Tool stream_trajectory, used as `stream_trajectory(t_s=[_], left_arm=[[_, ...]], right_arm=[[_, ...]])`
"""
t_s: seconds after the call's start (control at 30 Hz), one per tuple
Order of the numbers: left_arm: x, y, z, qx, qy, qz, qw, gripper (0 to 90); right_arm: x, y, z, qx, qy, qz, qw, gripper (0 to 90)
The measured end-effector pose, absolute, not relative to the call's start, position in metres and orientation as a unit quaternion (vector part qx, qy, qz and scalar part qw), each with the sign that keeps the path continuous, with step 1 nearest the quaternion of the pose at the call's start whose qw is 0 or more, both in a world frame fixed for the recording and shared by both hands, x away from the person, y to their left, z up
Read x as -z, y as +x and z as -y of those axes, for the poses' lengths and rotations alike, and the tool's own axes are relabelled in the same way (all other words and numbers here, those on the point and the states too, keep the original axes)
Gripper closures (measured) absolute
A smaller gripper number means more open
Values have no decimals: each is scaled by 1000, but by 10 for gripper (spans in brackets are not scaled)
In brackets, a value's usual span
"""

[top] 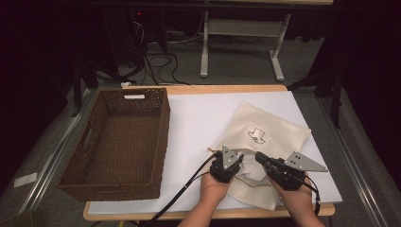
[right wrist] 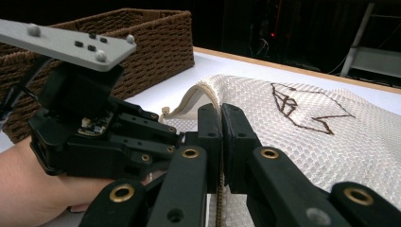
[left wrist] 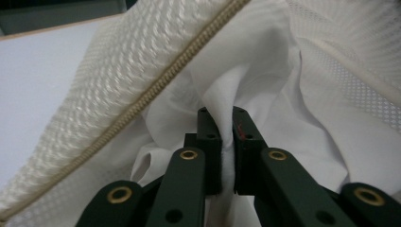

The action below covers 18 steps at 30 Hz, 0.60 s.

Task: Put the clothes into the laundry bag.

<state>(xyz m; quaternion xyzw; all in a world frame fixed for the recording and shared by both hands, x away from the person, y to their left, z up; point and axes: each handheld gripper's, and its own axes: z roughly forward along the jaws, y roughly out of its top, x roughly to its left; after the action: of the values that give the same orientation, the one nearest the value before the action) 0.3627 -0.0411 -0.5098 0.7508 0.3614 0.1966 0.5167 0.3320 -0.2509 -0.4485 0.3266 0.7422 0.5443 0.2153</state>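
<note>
Mesh bag, pinched by both grippers

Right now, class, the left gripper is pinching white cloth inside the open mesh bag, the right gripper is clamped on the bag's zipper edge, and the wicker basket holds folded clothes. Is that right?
Not quite. The wicker basket is empty, as the high view shows. The rest stands: the left gripper pinches white cloth inside the mesh bag, and the right gripper clamps its zipper edge.
</note>
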Motion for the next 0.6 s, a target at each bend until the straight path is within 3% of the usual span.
stream_trajectory(t_s=[0.13, 0.3, 0.4, 0.47, 0.6], left_arm=[[509, 356, 34, -203, 754, -353, 516, 557], [513, 342, 18, -200, 760, -351, 509, 354], [519, 340, 15, -179, 778, -353, 488, 297], [519, 340, 15, -169, 784, -350, 484, 343], [520, 344, 21, -145, 803, -353, 458, 763]], right_arm=[[449, 332, 251, -544, 326, -743, 214, 880], [449, 331, 250, -541, 327, -744, 216, 880], [449, 331, 250, -540, 326, -744, 217, 880], [448, 331, 251, -540, 325, -745, 218, 880], [449, 332, 251, -541, 326, -744, 217, 879]])
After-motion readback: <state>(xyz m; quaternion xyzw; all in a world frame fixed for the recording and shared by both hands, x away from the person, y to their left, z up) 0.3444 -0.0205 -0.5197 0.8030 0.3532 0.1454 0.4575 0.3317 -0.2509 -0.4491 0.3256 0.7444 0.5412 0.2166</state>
